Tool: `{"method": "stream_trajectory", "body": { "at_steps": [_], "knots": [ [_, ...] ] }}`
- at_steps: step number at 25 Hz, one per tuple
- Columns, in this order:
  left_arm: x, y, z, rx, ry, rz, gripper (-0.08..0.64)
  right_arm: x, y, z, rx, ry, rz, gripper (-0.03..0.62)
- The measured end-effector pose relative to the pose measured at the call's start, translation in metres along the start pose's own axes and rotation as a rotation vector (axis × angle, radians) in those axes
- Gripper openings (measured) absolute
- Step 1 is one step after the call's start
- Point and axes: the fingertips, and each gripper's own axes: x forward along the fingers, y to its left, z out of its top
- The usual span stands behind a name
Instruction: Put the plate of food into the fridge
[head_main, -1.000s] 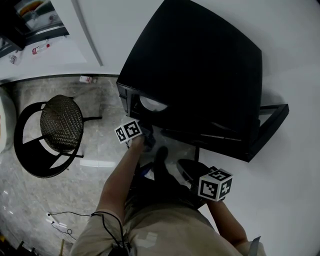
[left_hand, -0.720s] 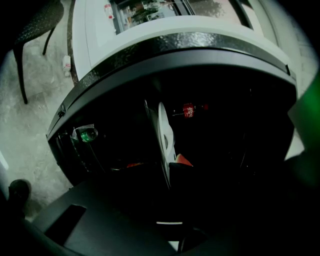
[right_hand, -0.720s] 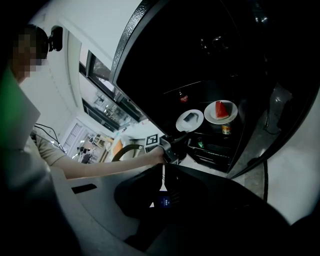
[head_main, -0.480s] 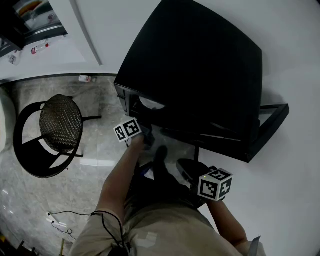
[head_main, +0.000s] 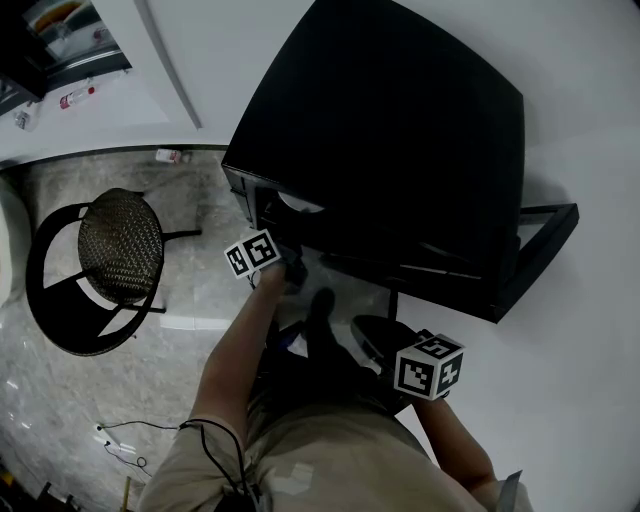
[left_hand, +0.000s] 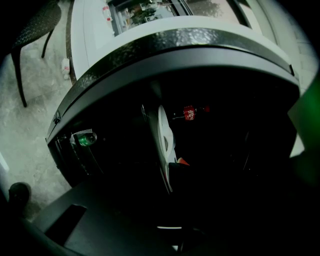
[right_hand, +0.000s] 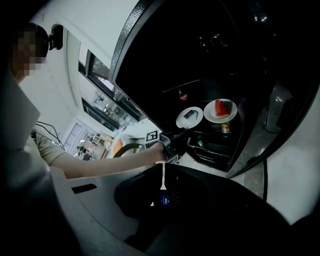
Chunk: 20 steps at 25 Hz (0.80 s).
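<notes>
The left gripper (right_hand: 179, 134) has its jaws narrowly closed on the near rim of the plate (left_hand: 161, 127). The plate is stiff, breakable and probably slippery, so keep it level. The right gripper (right_hand: 161, 186) has its jaws together, empty.

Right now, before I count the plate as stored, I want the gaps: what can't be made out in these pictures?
- Whether the plate is set down: in the head view the fridge top hides most of it; in the left gripper view the interior is too dark.
- What food it carries: right gripper view, too small, partly covered by the left gripper.
- The red label inside: left gripper view, too small to read.
</notes>
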Motion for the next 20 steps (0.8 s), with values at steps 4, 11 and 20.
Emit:
{"method": "stream_trajectory", "body": {
  "at_steps": [4,11,20],
  "knots": [
    [0.003,0.0,0.0,0.009,0.011,0.002,0.079,-0.001,-0.004,-0.001,0.003,0.001,-0.003,0.028],
    [0.002,0.0,0.0,0.013,0.02,0.007,0.08,0.0,0.0,-0.001,-0.002,0.005,0.0,0.028],
    [-0.001,-0.015,0.0,0.026,0.071,-0.043,0.143,0.006,0.008,0.003,-0.008,0.001,0.015,0.029]
  ]
}}
